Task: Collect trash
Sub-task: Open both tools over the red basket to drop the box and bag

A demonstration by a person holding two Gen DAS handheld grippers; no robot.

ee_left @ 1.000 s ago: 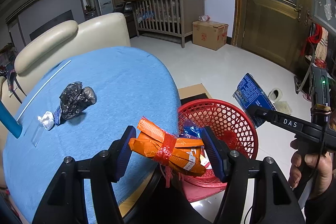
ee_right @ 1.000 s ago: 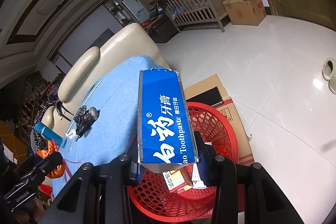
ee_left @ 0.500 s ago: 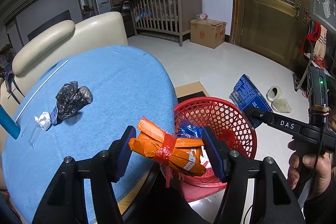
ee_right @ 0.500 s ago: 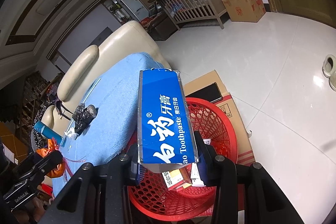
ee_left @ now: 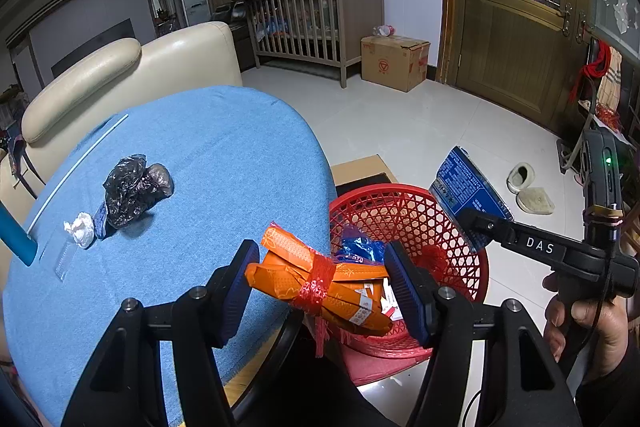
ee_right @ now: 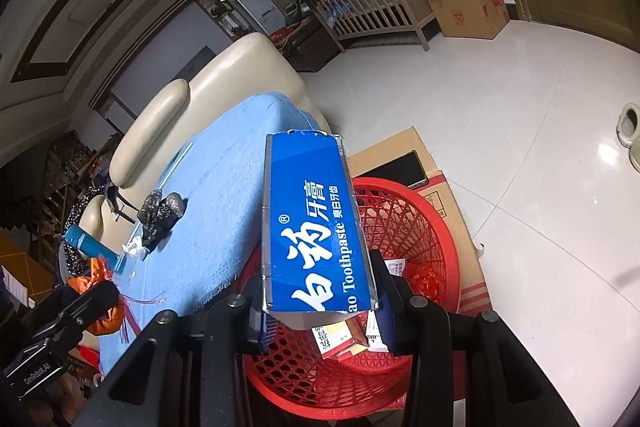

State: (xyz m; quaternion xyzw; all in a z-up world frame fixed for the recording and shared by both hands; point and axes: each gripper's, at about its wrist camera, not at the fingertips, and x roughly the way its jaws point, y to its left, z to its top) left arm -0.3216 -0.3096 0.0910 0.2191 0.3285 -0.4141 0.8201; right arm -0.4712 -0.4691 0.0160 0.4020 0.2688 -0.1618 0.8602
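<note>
We hold the blue toothpaste box [ee_right: 316, 227] clamped between the pads of the right gripper [ee_right: 320, 311]. Its long axis runs forward along the fingers, and its far end reaches up to frame centre. The red mesh basket [ee_right: 436, 227] lies directly below and beyond the box, so we judge the release needs only a short forward tilt.

The left gripper [ee_left: 320, 291] is clamped on an orange wrapper bundle tied with red ribbon [ee_left: 316, 283], its long axis crosswise between the pads. It sits at lower centre of the left view, at the edge of the blue tablecloth [ee_left: 224, 155], with the basket just to its right.

The basket already holds blue and red wrappers and small cartons. A crumpled black bag [ee_left: 134, 189] and a white paper wad [ee_left: 80, 229] remain on the cloth, at left.
</note>
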